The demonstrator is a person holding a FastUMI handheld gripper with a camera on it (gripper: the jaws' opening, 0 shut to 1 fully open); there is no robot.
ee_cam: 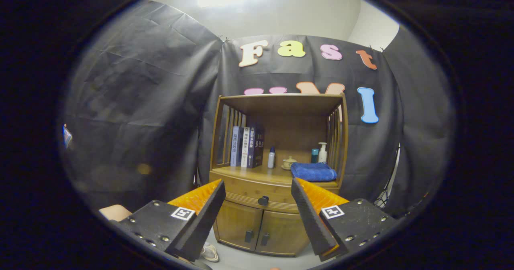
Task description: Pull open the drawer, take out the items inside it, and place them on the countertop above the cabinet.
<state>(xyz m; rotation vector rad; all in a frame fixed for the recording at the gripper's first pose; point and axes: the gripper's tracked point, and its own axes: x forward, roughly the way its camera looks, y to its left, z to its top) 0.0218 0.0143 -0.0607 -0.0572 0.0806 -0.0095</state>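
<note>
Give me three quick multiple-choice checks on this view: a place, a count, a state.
1. Where does the blue towel lie?
A. on the countertop, right side
B. on the floor
C. on top of the books

2. How many doors sit below the drawer?
A. one
B. two
C. four

3. What state is the drawer in?
A. pulled out
B. removed
C. closed

Answers:
1. A: the towel rests on the countertop by the right slats.
2. B: two doors, each with a dark handle.
3. C: its front sits flush, the knob ahead of the open gripper, untouched.
</note>
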